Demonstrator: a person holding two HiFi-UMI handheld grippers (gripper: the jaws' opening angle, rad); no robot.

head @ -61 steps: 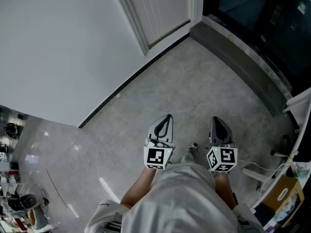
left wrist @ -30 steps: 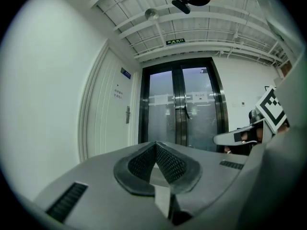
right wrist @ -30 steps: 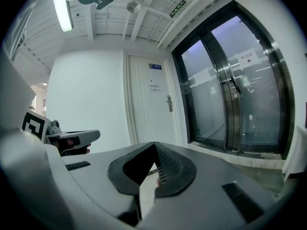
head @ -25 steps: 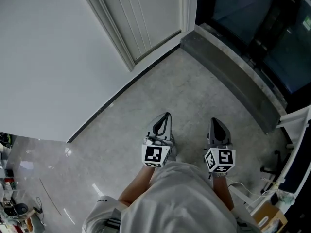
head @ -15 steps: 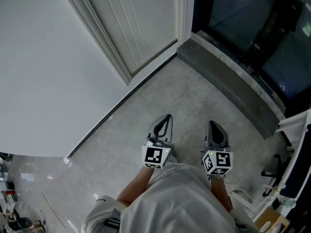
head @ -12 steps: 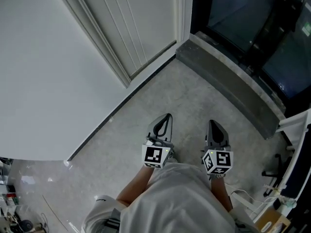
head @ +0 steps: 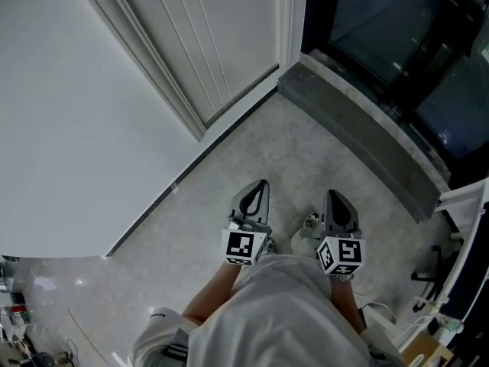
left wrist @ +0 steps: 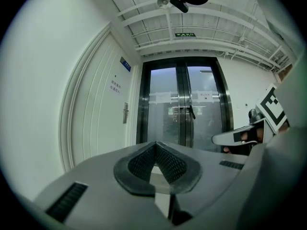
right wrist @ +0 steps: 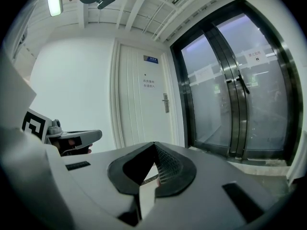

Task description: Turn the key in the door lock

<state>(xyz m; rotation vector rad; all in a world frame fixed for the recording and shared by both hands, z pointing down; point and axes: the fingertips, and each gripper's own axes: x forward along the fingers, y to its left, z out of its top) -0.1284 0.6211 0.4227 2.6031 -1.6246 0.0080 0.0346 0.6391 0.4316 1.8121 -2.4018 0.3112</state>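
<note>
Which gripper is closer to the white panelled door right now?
Left. The left gripper points at the white panelled door across the floor; the right gripper is beside it, farther to the right, toward the grey threshold. Neither touches the door.

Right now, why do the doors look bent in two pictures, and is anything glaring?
Left gripper view: wide-angle lens bows the white door and rings the picture in black. Right gripper view: same bowing; a ceiling lamp glares at top left. Head view: straight lines, even light, glass doors dark.
</note>
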